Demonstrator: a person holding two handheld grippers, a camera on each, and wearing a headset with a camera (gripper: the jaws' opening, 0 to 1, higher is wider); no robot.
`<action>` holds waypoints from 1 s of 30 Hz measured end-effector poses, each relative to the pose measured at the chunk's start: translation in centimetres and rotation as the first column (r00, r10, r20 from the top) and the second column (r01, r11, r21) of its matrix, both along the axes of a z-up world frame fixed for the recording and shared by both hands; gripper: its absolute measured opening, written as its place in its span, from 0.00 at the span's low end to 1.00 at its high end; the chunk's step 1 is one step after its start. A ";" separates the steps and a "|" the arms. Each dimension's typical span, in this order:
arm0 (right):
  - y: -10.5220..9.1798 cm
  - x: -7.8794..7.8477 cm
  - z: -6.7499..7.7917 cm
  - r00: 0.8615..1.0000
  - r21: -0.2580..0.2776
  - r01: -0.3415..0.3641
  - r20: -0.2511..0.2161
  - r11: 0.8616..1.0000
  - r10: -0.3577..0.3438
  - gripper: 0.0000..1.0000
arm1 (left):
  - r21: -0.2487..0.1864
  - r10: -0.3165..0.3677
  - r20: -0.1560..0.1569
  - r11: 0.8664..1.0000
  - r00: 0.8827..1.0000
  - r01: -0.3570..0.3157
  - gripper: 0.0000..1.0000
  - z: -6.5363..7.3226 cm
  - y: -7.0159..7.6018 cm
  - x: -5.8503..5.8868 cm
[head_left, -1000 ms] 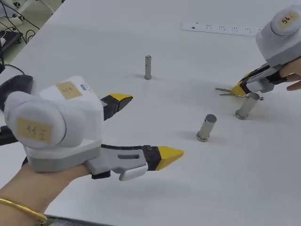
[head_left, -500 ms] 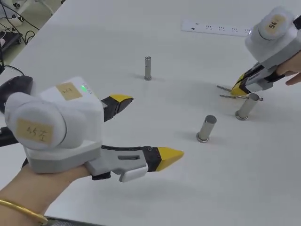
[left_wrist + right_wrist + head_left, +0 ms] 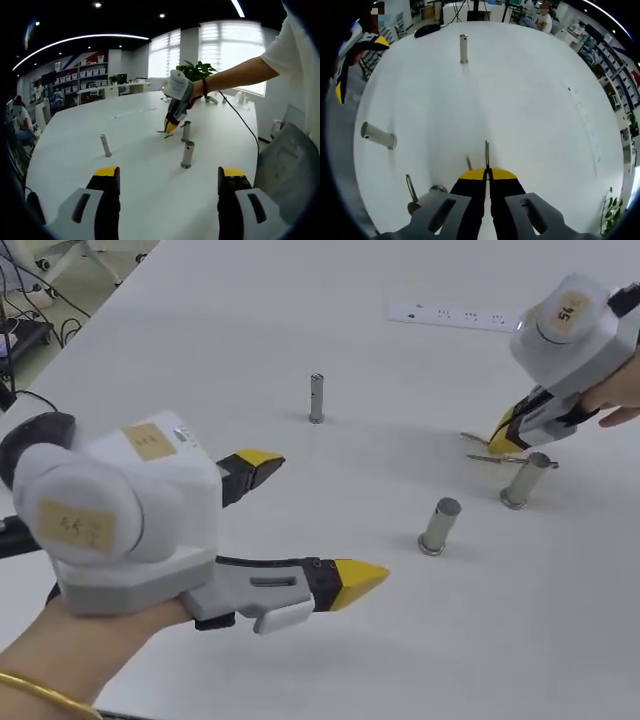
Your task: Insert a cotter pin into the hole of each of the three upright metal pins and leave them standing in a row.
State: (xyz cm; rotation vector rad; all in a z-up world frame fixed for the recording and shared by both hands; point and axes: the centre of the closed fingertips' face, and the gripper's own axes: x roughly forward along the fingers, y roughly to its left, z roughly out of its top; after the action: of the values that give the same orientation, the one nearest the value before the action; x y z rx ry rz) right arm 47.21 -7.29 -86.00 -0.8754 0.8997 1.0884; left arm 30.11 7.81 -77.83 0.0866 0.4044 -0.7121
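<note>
The right gripper's [image 3: 487,176] fingers [image 3: 470,195] are pressed shut on a cotter pin [image 3: 486,151], whose thin shank sticks straight out past the yellow tips. Those tips hang low over the worktop [image 3: 300,330], just beside the right pin [image 3: 525,478] on its far side. I can't tell whether they touch it. Loose cotter pins [image 3: 410,186] lie on the surface there too (one by that pin's foot, one close to the held one).

The middle pin [image 3: 440,525] stands nearer me, to the left of the right pin. The far pin [image 3: 317,398] stands alone, well apart, towards the far edge where a power strip [image 3: 450,313] lies. All three are upright.

My left gripper's [image 3: 313,517] fingers [image 3: 106,200] are spread wide and hold nothing. They sit over the near left part of the worktop, well away from every pin.

Against a second ago, the right gripper's body has leaned in over its tips, which remain by the same pin. The left gripper looks unchanged, and the pins stand where they were.
</note>
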 end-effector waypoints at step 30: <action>5.6 -7.0 9.3 0.967 0.148 -0.183 0.203 0.972 0.151 0.02 | -0.060 -0.022 -0.030 0.998 0.999 0.020 0.56 2.6 -1.0 0.9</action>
State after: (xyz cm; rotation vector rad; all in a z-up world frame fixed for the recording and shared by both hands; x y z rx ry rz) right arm 40.24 -1.67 -76.68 -0.9114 0.5750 1.1851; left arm 31.03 6.81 -75.26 0.0234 0.4121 -0.7460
